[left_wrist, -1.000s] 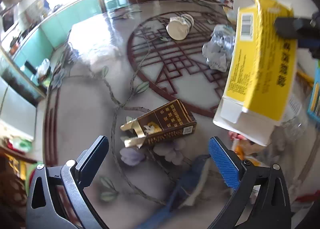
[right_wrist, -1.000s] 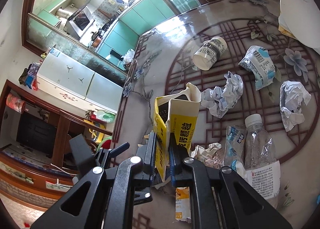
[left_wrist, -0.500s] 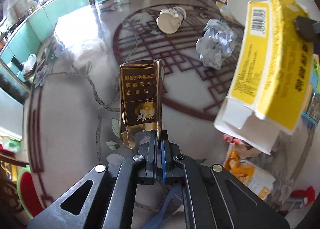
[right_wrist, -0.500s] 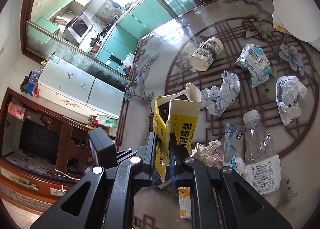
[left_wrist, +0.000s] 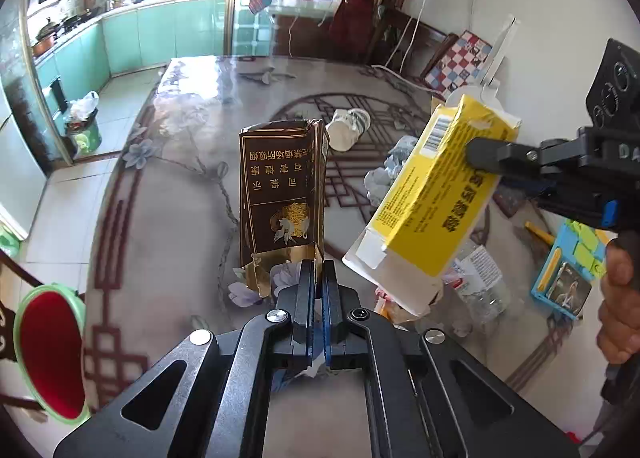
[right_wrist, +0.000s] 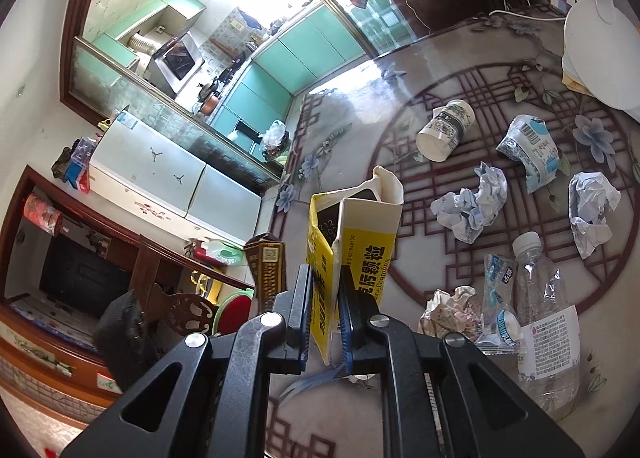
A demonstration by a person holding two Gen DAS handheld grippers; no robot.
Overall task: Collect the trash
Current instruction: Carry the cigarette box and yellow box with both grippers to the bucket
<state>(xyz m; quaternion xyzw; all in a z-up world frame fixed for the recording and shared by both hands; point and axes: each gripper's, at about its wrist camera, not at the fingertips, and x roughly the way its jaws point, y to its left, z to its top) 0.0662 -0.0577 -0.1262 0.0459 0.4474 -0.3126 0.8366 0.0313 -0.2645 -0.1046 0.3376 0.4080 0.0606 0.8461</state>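
My left gripper (left_wrist: pixel 318 270) is shut on a brown and gold cigarette box (left_wrist: pixel 280 193) and holds it upright above the table. My right gripper (right_wrist: pixel 325 282) is shut on a yellow and white carton (right_wrist: pixel 352 250), also lifted off the table; the carton shows in the left wrist view (left_wrist: pixel 436 193) to the right of the brown box. The brown box shows in the right wrist view (right_wrist: pixel 267 266) just left of the carton.
On the patterned table (right_wrist: pixel 360 97) lie a paper cup (right_wrist: pixel 444 129), crumpled papers (right_wrist: pixel 472 205), a blue-white wrapper (right_wrist: pixel 532 149), a plastic bottle (right_wrist: pixel 548 314) and a white lid (right_wrist: pixel 596 53). A green-rimmed red bin (left_wrist: pixel 52 350) stands beside the table at the left.
My left gripper closed on the brown box that lay on the table and lifted it upright. The right gripper kept hold of the yellow carton and barely moved.
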